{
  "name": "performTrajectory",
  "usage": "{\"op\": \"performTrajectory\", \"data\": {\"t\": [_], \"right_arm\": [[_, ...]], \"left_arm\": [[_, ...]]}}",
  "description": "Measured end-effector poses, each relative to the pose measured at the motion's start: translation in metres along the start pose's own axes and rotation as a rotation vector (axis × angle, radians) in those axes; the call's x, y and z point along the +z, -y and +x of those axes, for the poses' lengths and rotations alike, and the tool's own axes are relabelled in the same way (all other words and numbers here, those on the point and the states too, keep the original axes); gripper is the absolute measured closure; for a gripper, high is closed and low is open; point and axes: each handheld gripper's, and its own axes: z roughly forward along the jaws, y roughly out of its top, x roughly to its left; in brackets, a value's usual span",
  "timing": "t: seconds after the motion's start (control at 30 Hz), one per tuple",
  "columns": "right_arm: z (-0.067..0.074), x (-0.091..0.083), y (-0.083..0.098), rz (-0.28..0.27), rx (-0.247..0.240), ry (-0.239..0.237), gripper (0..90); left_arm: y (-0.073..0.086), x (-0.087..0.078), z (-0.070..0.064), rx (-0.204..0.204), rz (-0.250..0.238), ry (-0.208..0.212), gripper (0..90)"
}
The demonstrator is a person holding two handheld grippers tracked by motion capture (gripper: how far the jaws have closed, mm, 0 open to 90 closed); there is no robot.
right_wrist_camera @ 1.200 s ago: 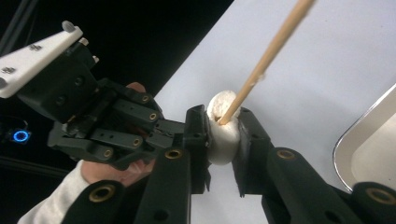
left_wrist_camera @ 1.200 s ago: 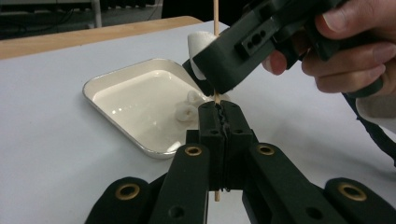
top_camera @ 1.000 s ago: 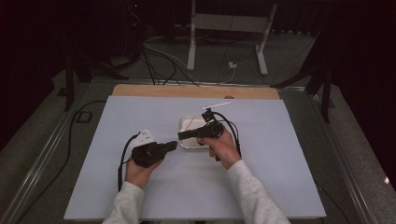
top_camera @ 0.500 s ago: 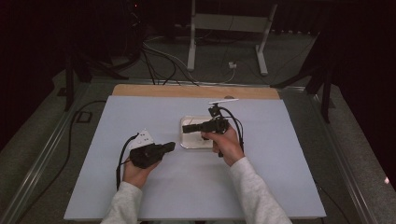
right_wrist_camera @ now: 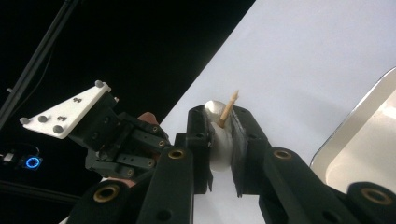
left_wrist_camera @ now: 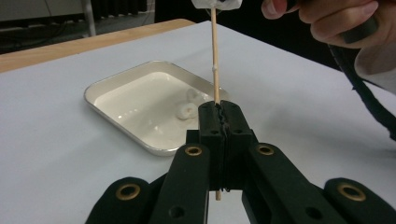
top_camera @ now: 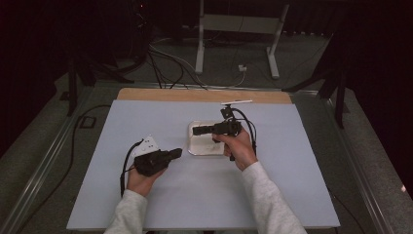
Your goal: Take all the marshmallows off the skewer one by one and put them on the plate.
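High view, layout: pale blue-grey table mat point(top_camera: 204, 195) over a wooden tabletop point(top_camera: 204, 95); shallow rectangular white metal tray point(top_camera: 195, 146) near the mat's middle; person's forearms in light sleeves enter from the bottom edge.
Left gripper, place: left gripper point(top_camera: 175, 153) is low over the mat, just left of the tray, jaws pointing toward it.
Left gripper, state: in the left gripper view the two black jaws point(left_wrist_camera: 219, 126) are clenched together on the lower part of a thin wooden skewer point(left_wrist_camera: 215, 60); a short end of the stick shows below the jaws.
Skewer, pose: stands roughly upright out of the left jaws, rising to the top edge of that view, where it enters a soft white marshmallow-like piece point(left_wrist_camera: 215, 3).
Right gripper, place: right gripper point(top_camera: 196, 130) is raised over the tray, pointing left in the high view, its cable looping behind the hand.
Right gripper, state: in the right gripper view the jaws point(right_wrist_camera: 219, 140) are pressed on both sides of the white piece point(right_wrist_camera: 217, 135); grasping it.
Skewer tip: pointed end point(right_wrist_camera: 229, 107) sticks out of the white piece between the right jaws, so the piece is threaded on the stick.
Tray contents: two small white ring-shaped pieces point(left_wrist_camera: 187, 110) lie on the tray floor point(left_wrist_camera: 140, 107), close together, toward the tray's near right side in the left gripper view.
Other: grey three-cornered plate point(right_wrist_camera: 65, 114) of the left gripper is seen beyond the right jaws.
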Motion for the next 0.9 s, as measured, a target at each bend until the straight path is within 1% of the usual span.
{"op": "performTrajectory", "data": {"t": [0.1,0.17,0.23,0.33,0.37,0.5,0.53,0.6,0.63,0.67,0.73,0.77,0.8,0.83,0.87,0.9], "right_arm": [[0.0,-0.001,-0.001,-0.008,0.002,-0.003,78.9],[0.0,-0.002,-0.001,-0.009,0.006,-0.003,79.0],[-0.001,-0.003,-0.001,-0.011,0.007,0.001,79.1],[-0.002,-0.005,-0.001,-0.018,0.011,0.002,79.9],[-0.003,-0.006,-0.001,-0.021,0.016,-0.001,80.1],[-0.005,-0.009,-0.002,-0.036,0.021,0.006,81.1],[-0.005,-0.01,-0.002,-0.035,0.022,0.003,81.3],[-0.005,-0.011,-0.002,-0.036,0.024,0.006,82.0],[-0.006,-0.012,-0.002,-0.038,0.023,0.009,82.4],[-0.006,-0.012,-0.002,-0.043,0.023,0.01,82.9],[-0.005,-0.012,-0.002,-0.03,0.02,0.021,83.7],[-0.005,-0.012,-0.002,-0.023,0.019,0.018,84.1],[-0.005,-0.012,-0.001,-0.02,0.016,0.024,84.3],[-0.005,-0.012,-0.001,-0.022,0.015,0.024,84.6],[-0.005,-0.012,-0.001,-0.018,0.012,0.024,85.0],[-0.004,-0.013,-0.001,-0.026,0.002,0.039,85.2]], "left_arm": [[0.0,-0.001,0.0,0.014,0.002,-0.006,90.0],[0.001,-0.002,0.001,0.012,0.004,-0.004,90.0],[0.002,-0.002,0.002,0.022,0.01,-0.007,90.0],[0.003,-0.003,0.003,0.025,0.015,-0.003,90.0],[0.003,-0.003,0.002,0.03,0.019,-0.008,90.0],[0.004,-0.003,0.003,0.035,0.022,-0.013,90.0],[0.005,-0.004,0.004,0.033,0.023,-0.007,90.0],[0.005,-0.004,0.005,0.033,0.022,-0.011,90.0],[0.005,-0.004,0.005,0.031,0.022,-0.006,90.0],[0.005,-0.004,0.005,0.041,0.029,-0.017,90.0],[0.007,-0.005,0.007,0.039,0.032,-0.017,90.0],[0.008,-0.005,0.008,0.036,0.031,-0.013,90.0],[0.008,-0.005,0.008,0.037,0.032,-0.008,90.0],[0.008,-0.005,0.008,0.045,0.035,-0.015,90.0],[0.008,-0.005,0.008,0.042,0.033,-0.009,90.0],[0.008,-0.005,0.008,0.044,0.037,-0.009,90.0]]}}
